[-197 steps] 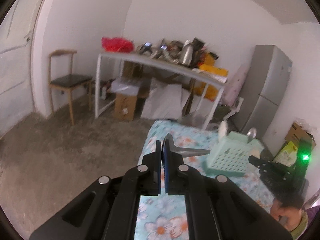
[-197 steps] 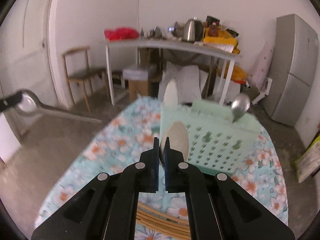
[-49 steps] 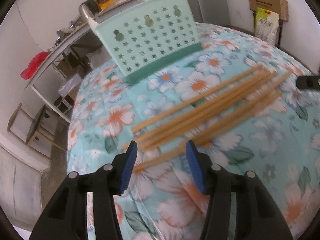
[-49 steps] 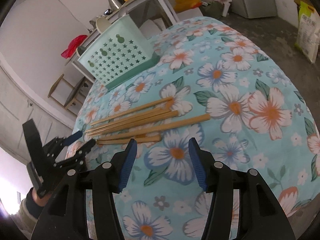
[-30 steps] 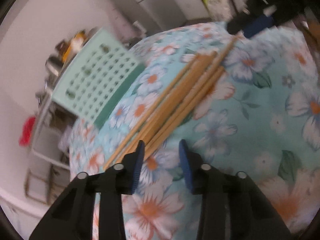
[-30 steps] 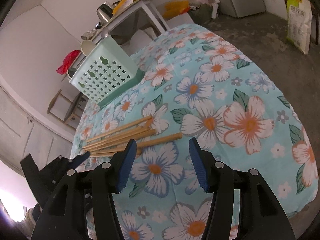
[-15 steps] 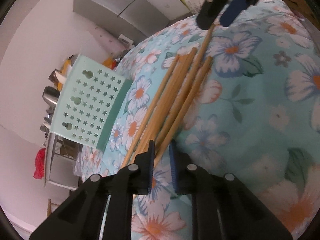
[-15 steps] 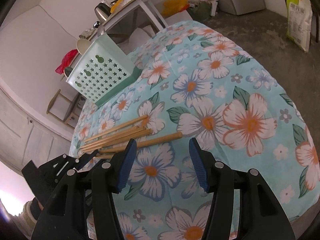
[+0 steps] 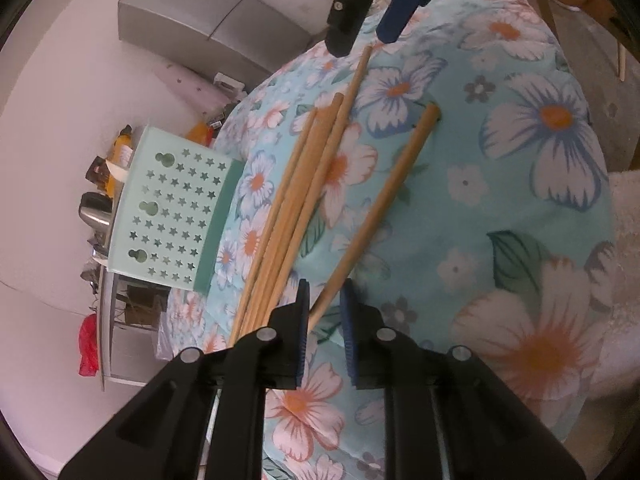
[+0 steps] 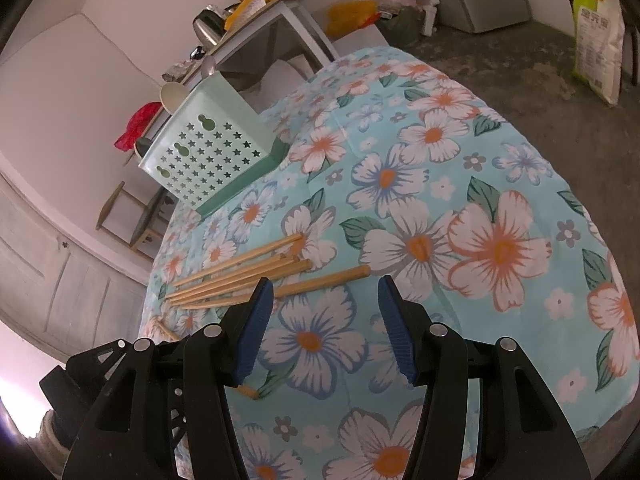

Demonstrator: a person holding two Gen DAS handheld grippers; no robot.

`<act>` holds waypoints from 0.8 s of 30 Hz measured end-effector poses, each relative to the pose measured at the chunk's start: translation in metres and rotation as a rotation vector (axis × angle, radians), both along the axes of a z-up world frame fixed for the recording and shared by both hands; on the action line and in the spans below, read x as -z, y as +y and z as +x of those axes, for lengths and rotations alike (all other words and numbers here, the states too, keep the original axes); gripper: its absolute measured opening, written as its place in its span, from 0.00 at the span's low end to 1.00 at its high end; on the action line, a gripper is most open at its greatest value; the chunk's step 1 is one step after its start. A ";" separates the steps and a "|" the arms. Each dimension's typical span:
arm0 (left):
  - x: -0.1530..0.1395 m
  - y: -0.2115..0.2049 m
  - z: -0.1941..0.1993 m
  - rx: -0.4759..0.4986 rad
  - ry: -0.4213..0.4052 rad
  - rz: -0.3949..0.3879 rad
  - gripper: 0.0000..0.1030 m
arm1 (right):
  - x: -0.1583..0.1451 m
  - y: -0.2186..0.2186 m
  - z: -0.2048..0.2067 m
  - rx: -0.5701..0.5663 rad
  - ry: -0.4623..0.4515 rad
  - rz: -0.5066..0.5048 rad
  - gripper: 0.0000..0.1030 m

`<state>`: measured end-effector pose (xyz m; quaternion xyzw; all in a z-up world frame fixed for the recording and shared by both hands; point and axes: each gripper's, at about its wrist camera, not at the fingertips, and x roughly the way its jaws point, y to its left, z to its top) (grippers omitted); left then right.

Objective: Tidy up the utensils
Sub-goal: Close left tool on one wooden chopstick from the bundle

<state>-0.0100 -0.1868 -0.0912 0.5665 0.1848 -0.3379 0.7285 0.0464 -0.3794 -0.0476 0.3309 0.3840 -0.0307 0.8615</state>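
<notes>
The table with the turquoise cloth printed with white and orange flowers (image 10: 500, 184) fills most of both views. On its far part stands the pale green plastic utensil basket with star-shaped holes (image 10: 208, 156), with a pale spoon head showing above its rim. Between the basket and the grippers lies the bundle of thin bamboo chopsticks (image 9: 296, 200), side by side on the cloth, and one thicker bamboo chopstick (image 9: 384, 196) lies a little apart from them.

The left gripper (image 9: 323, 312) has its blue-padded fingers narrowly parted around the near end of this single chopstick; I cannot tell if the pads already press it. The right gripper (image 10: 326, 320) hangs above the cloth with its jaws spread wide and holds nothing, just beside the thick end of the same stick.

The risk, I think, is in the grasp at the very tip. If the fingers close so near the end, the long stick may swing down or slip out when it is lifted. The soft cloth may also be pinched together with the stick, and this would drag the neighbouring chopsticks out of line.
</notes>
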 end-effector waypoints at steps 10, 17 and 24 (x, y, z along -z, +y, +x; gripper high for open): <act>-0.010 0.003 -0.020 0.074 0.005 -0.025 0.34 | 0.003 -0.001 0.001 0.003 0.009 0.008 0.51; -0.010 -0.017 -0.028 0.155 0.012 -0.041 0.34 | 0.004 -0.002 0.002 0.006 0.012 0.003 0.51; -0.012 -0.040 -0.019 0.201 0.116 -0.067 0.33 | 0.005 -0.009 0.002 0.024 0.015 0.002 0.51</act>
